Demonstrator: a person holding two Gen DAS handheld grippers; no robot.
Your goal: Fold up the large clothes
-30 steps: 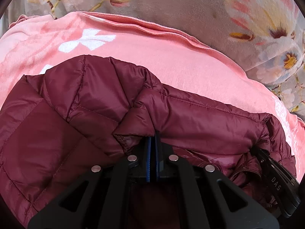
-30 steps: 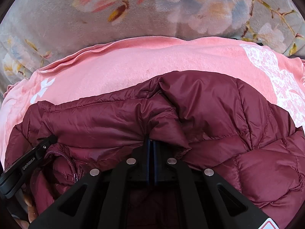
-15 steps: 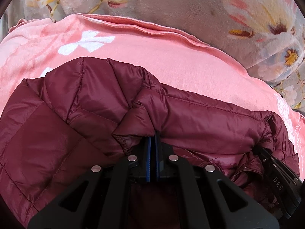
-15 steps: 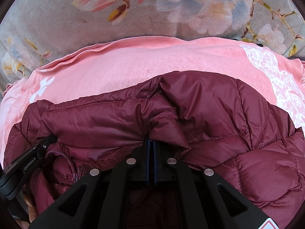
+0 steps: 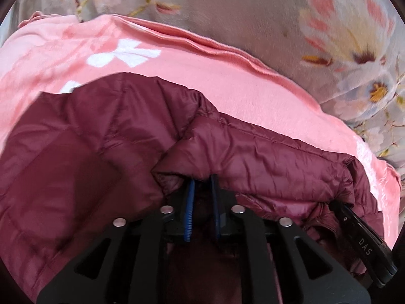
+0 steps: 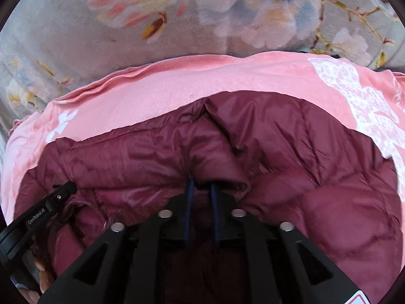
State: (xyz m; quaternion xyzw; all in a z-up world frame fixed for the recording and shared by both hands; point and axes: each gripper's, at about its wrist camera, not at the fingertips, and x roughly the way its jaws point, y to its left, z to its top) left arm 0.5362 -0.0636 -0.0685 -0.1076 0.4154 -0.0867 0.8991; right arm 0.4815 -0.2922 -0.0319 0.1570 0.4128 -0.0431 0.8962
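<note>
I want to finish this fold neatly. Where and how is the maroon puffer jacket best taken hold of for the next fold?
Probably the maroon puffer jacket is best pinched at its stitched far edge, where the padding thins to a firm seam. Come from the near side, angled down, one gripper toward each end. The left gripper and right gripper have just been opening, fabric loose between the jaws.

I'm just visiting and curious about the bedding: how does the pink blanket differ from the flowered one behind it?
The pink blanket is one plain pink with a few white shapes; the grey floral blanket is grey, printed with large pink, white and yellow flowers. The pink blanket lies on top, its wavy edge over the grey floral blanket. The maroon puffer jacket rests on the pink blanket only. Both look soft and fleecy.
</note>
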